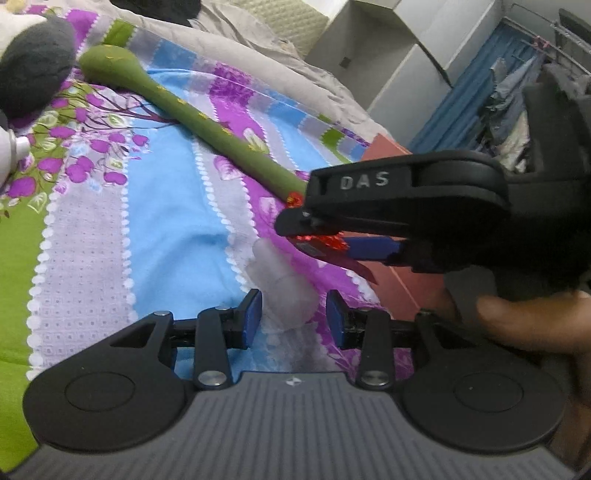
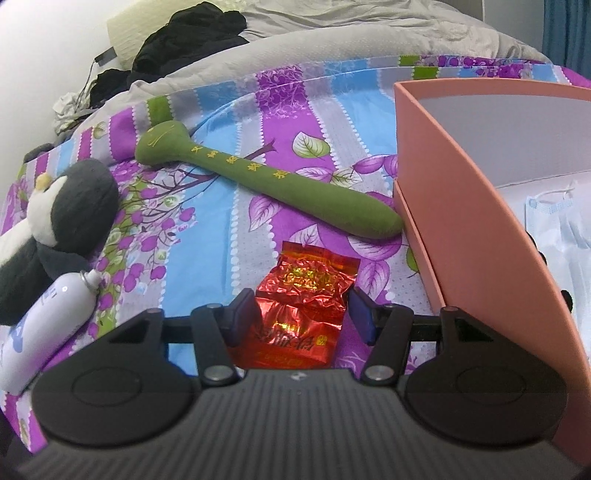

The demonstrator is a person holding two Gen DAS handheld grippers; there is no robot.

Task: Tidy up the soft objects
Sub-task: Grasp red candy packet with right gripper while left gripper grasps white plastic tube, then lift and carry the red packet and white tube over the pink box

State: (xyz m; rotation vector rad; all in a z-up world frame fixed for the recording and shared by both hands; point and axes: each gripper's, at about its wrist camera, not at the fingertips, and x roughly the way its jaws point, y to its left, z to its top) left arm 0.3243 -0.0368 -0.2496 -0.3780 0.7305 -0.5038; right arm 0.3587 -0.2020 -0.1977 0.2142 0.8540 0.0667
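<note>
My right gripper (image 2: 295,314) is shut on a crinkled red foil packet (image 2: 306,295); in the left wrist view it (image 1: 314,232) shows from the side, holding the packet (image 1: 325,242) above the bed. My left gripper (image 1: 293,317) has its jaws around a translucent soft piece (image 1: 280,284), pads close to it; contact is unclear. A long green plush stick (image 2: 258,181) lies on the bedsheet (image 2: 221,221), and shows in the left wrist view (image 1: 192,122). A plush penguin (image 2: 59,221) lies at the left.
A pink open box (image 2: 461,206) stands at the right with a blue face mask (image 2: 554,214) inside. A white bottle (image 2: 44,325) lies beside the penguin. Black clothes (image 2: 184,40) and a grey quilt (image 2: 332,33) are at the back.
</note>
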